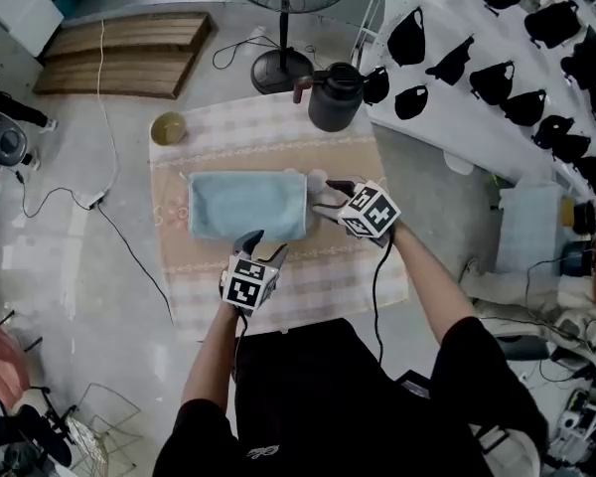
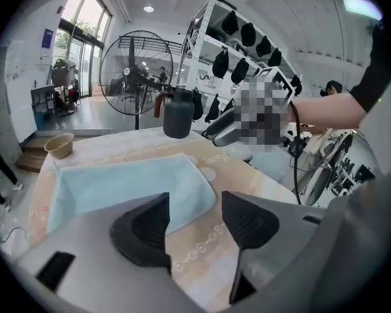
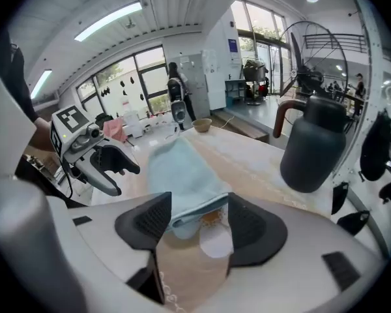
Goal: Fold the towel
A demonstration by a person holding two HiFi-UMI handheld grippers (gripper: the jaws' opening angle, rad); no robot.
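Note:
A light blue towel (image 1: 246,205) lies folded into a flat rectangle on the cloth-covered table (image 1: 278,132). My right gripper (image 1: 321,195) stands open at the towel's right end. In the right gripper view the towel's (image 3: 182,175) layered edge lies between the spread jaws of the right gripper (image 3: 199,223), and the pads do not press on it. My left gripper (image 1: 258,246) hangs open just in front of the towel's near edge. In the left gripper view the left gripper (image 2: 195,207) holds nothing and the towel (image 2: 124,184) lies beyond its left jaw.
A dark jug (image 1: 336,95) stands at the table's far right corner and a small bowl (image 1: 168,127) at its far left. A floor fan (image 1: 281,68) stands behind the table, a white rack with black items (image 1: 497,78) to the right. Cables (image 1: 129,246) run over the floor on the left.

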